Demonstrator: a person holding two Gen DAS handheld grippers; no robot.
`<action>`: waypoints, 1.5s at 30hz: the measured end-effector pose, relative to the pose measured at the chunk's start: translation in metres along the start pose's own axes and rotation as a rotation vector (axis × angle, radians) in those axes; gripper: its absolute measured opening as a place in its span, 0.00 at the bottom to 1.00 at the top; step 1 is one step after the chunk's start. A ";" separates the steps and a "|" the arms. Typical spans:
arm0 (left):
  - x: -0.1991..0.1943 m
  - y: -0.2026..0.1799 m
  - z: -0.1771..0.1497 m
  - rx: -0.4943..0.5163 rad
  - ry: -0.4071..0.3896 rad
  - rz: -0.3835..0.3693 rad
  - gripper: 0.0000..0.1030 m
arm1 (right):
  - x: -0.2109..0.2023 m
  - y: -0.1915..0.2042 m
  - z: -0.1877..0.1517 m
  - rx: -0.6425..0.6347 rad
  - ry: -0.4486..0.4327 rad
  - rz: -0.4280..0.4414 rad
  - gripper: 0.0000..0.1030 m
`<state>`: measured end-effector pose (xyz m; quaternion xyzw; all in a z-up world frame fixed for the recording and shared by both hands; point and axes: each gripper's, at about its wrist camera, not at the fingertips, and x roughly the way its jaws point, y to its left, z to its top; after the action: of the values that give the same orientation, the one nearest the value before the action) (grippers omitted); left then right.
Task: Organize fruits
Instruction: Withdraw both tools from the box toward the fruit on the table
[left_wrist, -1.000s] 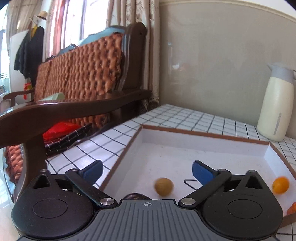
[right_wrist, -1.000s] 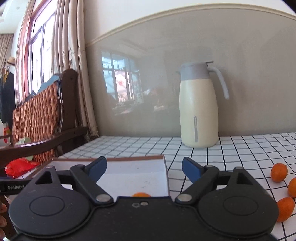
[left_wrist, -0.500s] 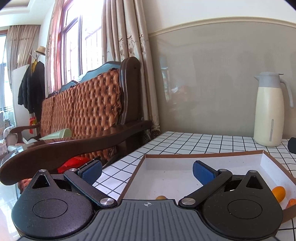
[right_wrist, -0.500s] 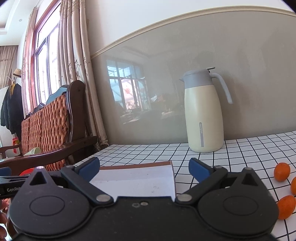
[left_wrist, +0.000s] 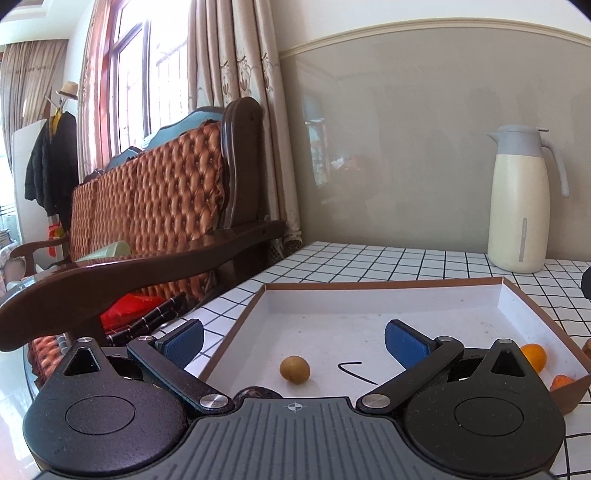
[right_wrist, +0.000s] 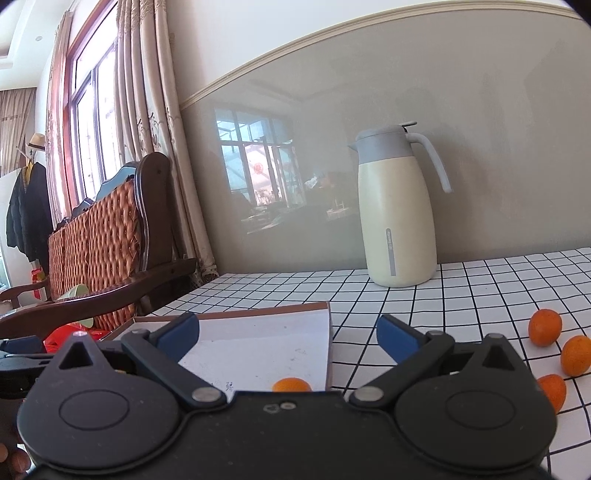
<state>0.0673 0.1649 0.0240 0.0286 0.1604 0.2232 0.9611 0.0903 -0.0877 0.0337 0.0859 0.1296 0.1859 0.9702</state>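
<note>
Fruits: one brown fruit (left_wrist: 294, 369) in tray (left_wrist: 384, 285); three oranges (right_wrist: 545, 327) on table; both hand-held grippers (left_wrist: 293, 338) (right_wrist: 288, 338) wide, empty.

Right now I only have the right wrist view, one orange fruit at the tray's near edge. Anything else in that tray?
Observer: Yes, a brown fruit lies on the tray floor, between the open fingers of the left gripper.
Operator: Is the left gripper holding it?
Observer: No, its pads stand apart, clear of the fruit.
Operator: Is the orange one alone?
Observer: No, in the left wrist view a second orange fruit lies beside the orange fruit, in the tray's right corner.
</note>
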 end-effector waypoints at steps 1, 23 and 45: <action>-0.001 -0.003 -0.001 0.002 0.004 -0.004 1.00 | -0.002 -0.003 0.000 0.008 0.008 0.002 0.94; -0.051 -0.071 -0.016 0.072 0.001 -0.166 1.00 | -0.056 -0.054 -0.004 -0.037 0.085 -0.078 0.94; -0.084 -0.157 -0.020 0.146 -0.032 -0.430 1.00 | -0.093 -0.117 -0.011 0.003 0.111 -0.260 0.85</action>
<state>0.0554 -0.0136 0.0097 0.0668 0.1632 0.0007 0.9843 0.0438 -0.2292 0.0184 0.0592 0.1933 0.0629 0.9773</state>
